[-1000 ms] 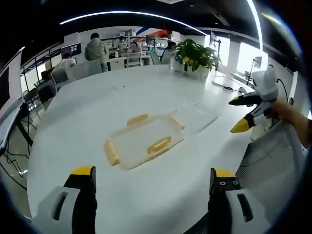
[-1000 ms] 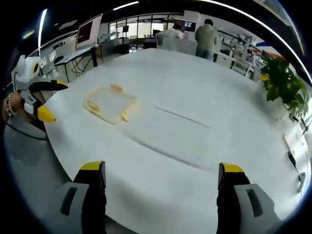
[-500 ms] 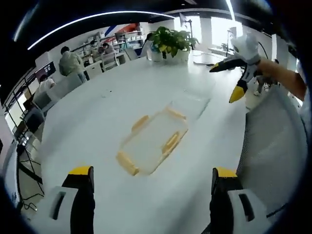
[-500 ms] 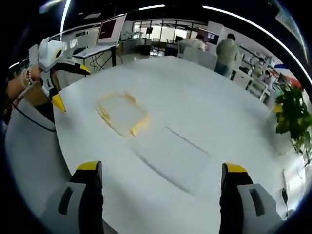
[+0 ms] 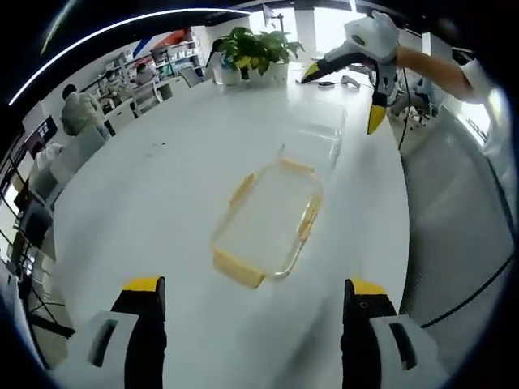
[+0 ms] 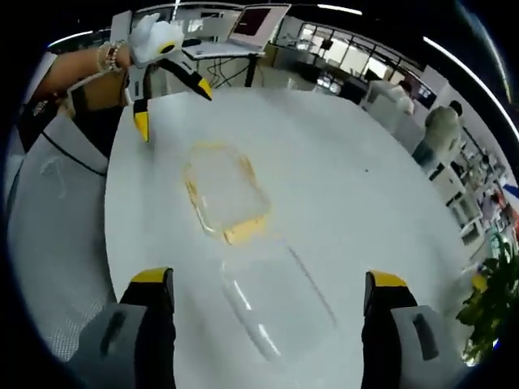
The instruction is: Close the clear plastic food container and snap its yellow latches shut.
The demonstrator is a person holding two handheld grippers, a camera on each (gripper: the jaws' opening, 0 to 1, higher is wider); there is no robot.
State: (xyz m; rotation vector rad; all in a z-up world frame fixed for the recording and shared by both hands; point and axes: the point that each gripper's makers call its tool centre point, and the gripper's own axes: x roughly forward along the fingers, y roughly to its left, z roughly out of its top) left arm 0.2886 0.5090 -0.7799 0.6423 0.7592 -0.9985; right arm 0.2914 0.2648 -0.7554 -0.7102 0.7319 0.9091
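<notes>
A clear container (image 5: 268,225) with yellow latches (image 5: 237,268) lay on the white desk (image 5: 154,203), its clear lid (image 6: 272,304) just beside it. Both the left gripper (image 5: 251,324) and right gripper (image 6: 268,316) hovered apart, jaws wide and empty.

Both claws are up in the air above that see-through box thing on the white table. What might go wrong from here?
Mostly guesses. The clear base lies apart from the yellow-latched lid and is hard to see against the white table, so lining them up may miss. The lid sits near the table edge; a nudge might slide it off. Both the left gripper and right gripper are open and hold nothing, and the light plastic may skid when pressed.
</notes>
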